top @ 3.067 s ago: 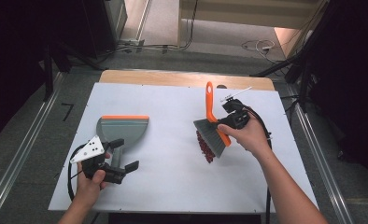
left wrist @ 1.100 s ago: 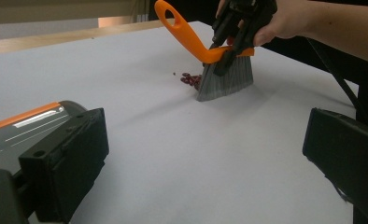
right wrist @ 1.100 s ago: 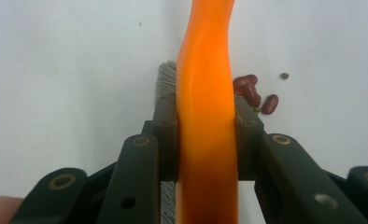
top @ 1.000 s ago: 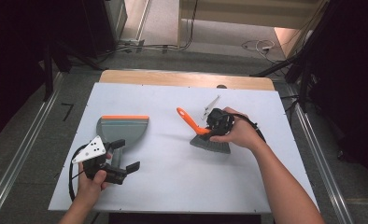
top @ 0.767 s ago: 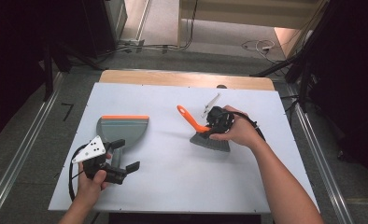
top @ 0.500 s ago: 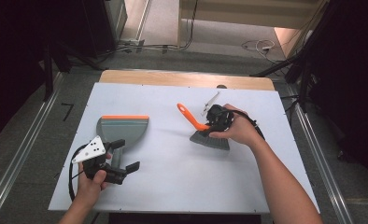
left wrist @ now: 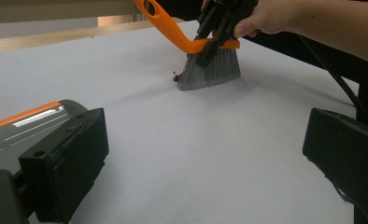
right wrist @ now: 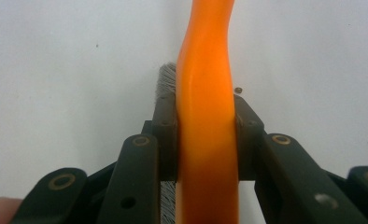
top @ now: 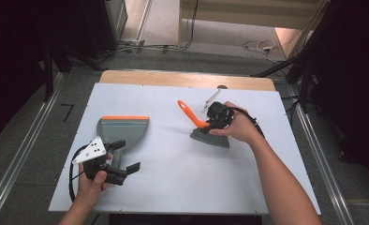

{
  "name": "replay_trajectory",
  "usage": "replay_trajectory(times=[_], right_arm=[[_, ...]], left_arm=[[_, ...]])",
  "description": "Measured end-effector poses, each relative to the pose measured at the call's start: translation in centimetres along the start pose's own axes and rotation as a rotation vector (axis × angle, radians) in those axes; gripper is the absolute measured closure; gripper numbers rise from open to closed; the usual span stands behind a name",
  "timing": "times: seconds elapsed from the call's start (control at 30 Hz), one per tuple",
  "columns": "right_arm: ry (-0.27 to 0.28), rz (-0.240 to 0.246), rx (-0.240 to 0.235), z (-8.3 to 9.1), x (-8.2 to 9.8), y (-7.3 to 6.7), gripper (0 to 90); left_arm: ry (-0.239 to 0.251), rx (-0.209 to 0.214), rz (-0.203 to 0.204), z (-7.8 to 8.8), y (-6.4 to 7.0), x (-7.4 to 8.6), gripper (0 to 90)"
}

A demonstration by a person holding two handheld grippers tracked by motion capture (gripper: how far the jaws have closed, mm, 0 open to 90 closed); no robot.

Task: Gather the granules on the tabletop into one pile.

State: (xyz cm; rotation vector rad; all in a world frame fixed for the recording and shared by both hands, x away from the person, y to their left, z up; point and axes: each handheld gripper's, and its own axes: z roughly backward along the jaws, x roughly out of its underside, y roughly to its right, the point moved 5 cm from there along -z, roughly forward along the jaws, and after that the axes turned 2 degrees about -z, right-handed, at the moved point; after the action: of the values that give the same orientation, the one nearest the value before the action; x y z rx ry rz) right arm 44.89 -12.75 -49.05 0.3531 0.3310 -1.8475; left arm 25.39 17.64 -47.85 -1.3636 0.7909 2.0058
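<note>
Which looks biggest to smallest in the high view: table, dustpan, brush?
1. table, by far.
2. dustpan.
3. brush, shut in the right gripper; partly hidden by the hand, so its gap to the dustpan is unsure.

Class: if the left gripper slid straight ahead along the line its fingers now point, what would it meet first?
Probably the brush, bristles on the table, held by the right gripper. The stretch between looks free; the dustpan lies beside one finger, off the line.
</note>
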Motion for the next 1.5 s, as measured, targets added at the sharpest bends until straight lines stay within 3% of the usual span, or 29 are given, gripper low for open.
replay_trajectory(times=[0.2, 0.3, 0.63, 0.97, 1.17, 1.5], right_arm=[[-0.002, -0.014, -0.002, -0.1, -0.2, 0.2, 67.5], [0.003, 0.002, 0.007, -0.1, -0.4, 0.5, 67.5], [0.014, -0.027, 0.0, -0.2, -0.5, 0.9, 67.4], [0.02, -0.012, 0.0, -0.2, -0.7, 1.1, 67.6], [0.002, -0.02, -0.021, 0.3, -0.6, 0.6, 67.9], [0.05, -0.034, -0.049, 2.5, -0.8, -0.3, 68.3]], left_arm=[[0.0, 0.001, 0.001, 0.0, 0.0, 0.0, 1.1], [0.0, 0.001, 0.0, 0.0, 0.0, 0.0, 1.1], [-0.001, 0.0, -0.002, 0.0, 0.0, 0.0, 1.1], [-0.002, -0.004, -0.001, 0.1, 0.0, 0.0, 1.1], [0.0, -0.004, -0.001, 0.0, -0.1, 0.0, 1.1], [0.0, -0.004, -0.001, 0.1, -0.1, 0.0, 1.1]])
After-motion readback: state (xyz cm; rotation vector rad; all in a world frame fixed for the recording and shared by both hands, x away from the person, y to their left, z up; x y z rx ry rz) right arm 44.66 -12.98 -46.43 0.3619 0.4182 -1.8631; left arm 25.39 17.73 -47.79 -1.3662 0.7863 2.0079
